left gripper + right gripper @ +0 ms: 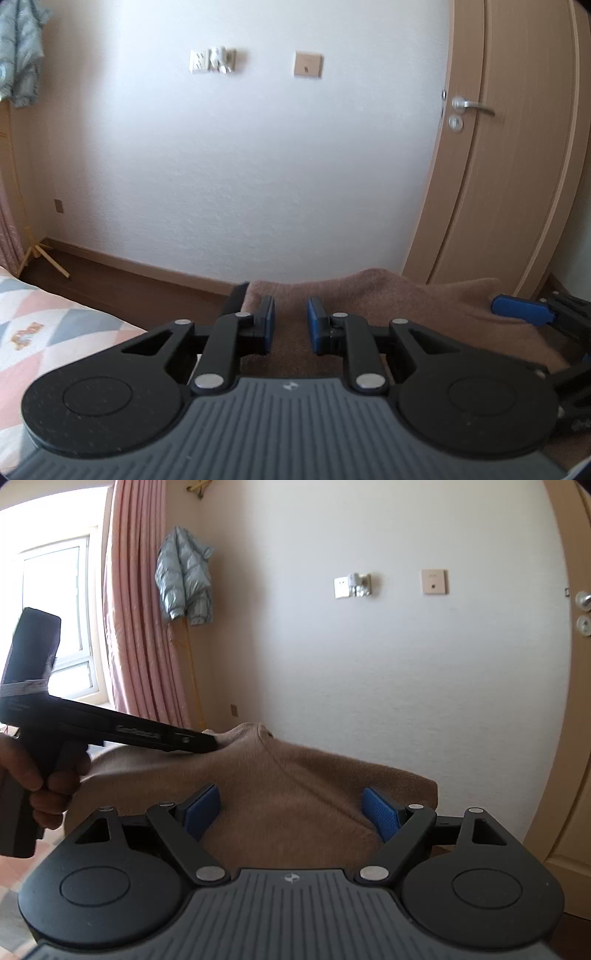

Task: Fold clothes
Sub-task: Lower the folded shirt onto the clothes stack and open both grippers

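A brown knit sweater (406, 302) is held up in the air in front of both cameras; it also shows in the right wrist view (295, 794). My left gripper (291, 325) has its blue pads a narrow gap apart with the sweater's top edge between them. From the right wrist view the left gripper (212, 744) pinches the sweater's upper left corner. My right gripper (291, 812) has its jaws wide apart with the sweater's cloth lying between the pads (201, 808). Its blue pad shows at the right of the left wrist view (524, 310).
A bed with a pink, grey and white patterned cover (44, 332) lies at lower left. A white wall with sockets (212, 61) faces me. A wooden door (517, 147) stands right. Pink curtain (136, 627), window and a hanging pale jacket (184, 579) are left.
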### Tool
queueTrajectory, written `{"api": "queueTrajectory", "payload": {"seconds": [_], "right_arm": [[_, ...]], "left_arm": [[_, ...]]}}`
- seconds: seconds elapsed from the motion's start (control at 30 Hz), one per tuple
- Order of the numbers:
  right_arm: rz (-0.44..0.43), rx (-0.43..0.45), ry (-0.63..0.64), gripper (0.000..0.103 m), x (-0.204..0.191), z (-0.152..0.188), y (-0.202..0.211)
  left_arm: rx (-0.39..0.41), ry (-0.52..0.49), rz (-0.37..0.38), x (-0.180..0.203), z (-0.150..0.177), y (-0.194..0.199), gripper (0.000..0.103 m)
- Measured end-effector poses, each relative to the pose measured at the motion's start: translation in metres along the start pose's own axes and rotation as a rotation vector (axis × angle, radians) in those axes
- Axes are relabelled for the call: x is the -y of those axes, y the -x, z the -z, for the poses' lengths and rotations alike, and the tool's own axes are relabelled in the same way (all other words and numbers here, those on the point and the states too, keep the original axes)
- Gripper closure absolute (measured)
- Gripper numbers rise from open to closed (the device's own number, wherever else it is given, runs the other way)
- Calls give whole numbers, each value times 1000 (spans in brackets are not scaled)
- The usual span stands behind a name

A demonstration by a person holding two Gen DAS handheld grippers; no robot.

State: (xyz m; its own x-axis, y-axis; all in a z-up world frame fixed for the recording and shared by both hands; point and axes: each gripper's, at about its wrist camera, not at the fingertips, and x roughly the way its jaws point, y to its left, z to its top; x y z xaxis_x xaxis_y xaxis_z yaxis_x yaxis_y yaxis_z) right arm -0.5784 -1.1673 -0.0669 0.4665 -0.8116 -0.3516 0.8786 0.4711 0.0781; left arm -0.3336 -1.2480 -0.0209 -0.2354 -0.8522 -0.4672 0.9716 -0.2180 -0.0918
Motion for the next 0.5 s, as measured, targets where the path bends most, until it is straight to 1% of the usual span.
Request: {"api": "queueTrajectory", "payload": {"seconds": [0.07, 0.13, 0.23, 0.3, 0.33, 0.37, 0.43, 0.47, 0.5], "right_arm": [[6, 37, -6, 21, -6, -13, 11], [-25, 61, -24, 21, -14, -22, 27], [-52, 58, 4, 21, -30, -23, 42], [-68, 33, 40, 21, -38, -16, 40], [-61, -6, 62, 21, -42, -12, 32], [-47, -42, 74, 21, -44, -7, 23], [-40, -64, 60, 19, -45, -6, 17], [-35, -72, 55, 19, -45, -9, 17], [-26, -79, 53, 19, -46, -15, 20]], "left_arm": [[10, -3, 0, 3, -1, 23, 85], [6, -4, -1, 7, 4, 41, 85], [-30, 30, -3, 11, 22, 50, 83], [-64, 50, -24, 10, 33, 47, 83], [-81, 59, -34, 9, 37, 45, 83], [-87, 68, -41, 9, 39, 45, 83], [-94, 78, -61, 11, 34, 50, 82], [-101, 82, -76, 12, 28, 55, 80], [-115, 93, -98, 14, 23, 60, 74]]}}
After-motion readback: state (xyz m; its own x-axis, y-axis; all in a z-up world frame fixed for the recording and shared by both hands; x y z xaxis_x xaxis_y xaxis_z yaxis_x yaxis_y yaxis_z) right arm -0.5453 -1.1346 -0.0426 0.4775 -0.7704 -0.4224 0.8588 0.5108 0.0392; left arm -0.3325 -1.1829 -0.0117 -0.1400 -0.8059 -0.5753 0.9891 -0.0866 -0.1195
